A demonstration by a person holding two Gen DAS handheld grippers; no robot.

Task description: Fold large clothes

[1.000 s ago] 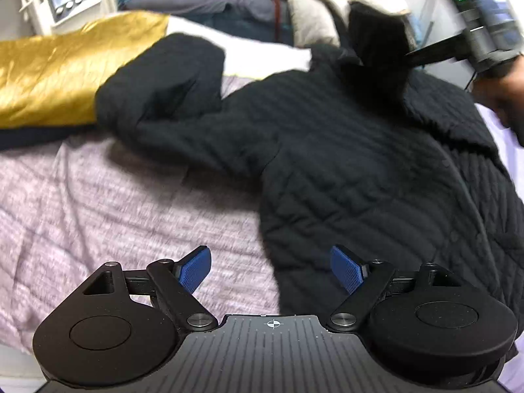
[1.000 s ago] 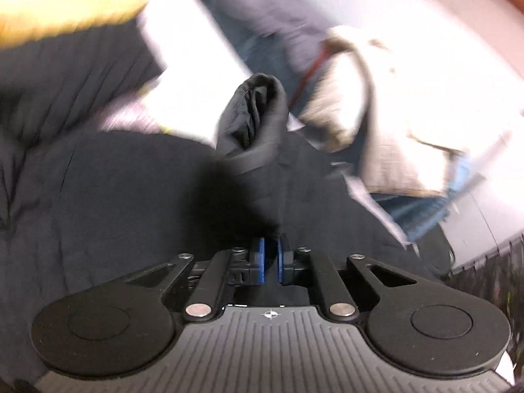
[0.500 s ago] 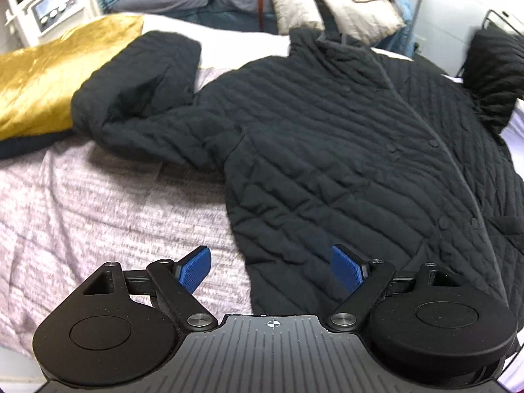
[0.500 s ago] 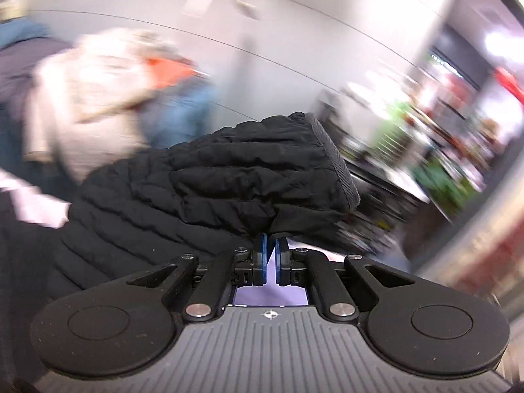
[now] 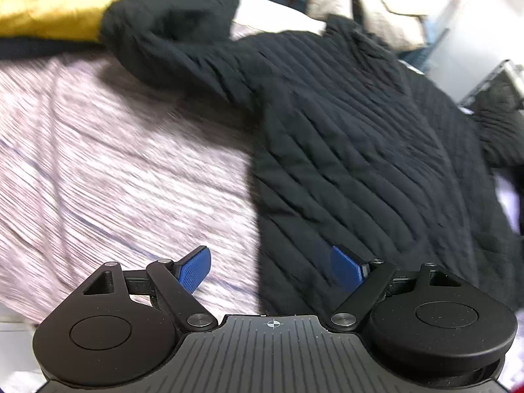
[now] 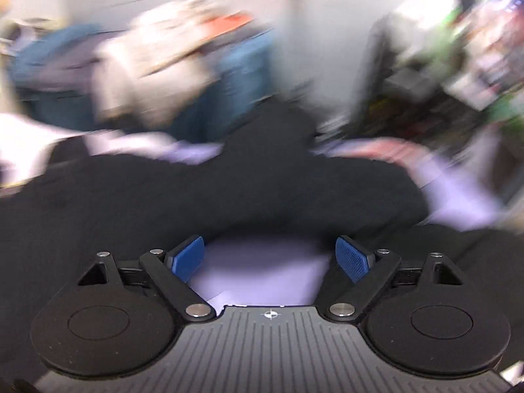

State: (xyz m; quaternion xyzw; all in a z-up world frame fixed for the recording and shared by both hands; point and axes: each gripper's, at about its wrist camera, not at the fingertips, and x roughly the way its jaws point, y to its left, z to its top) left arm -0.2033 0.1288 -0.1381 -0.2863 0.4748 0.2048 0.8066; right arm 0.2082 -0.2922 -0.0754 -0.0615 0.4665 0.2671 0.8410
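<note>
Bed [image 5: 114, 163]: jacket [image 5: 344, 131] spread flat for folding.
Right gripper [image 6: 270, 257]: jaws just opened, sleeve [image 6: 262, 170] released.
Left gripper [image 5: 271, 268]: spread, empty.

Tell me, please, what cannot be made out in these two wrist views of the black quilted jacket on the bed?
- Right wrist view: motion blur smears everything beyond the right gripper; the black quilted jacket is a dark shape, its quilting unreadable.
- Left wrist view: the jacket's hem sits behind the left gripper; its right sleeve runs off the edge.
- Left wrist view: the gold pillow is cropped at the top.
</note>
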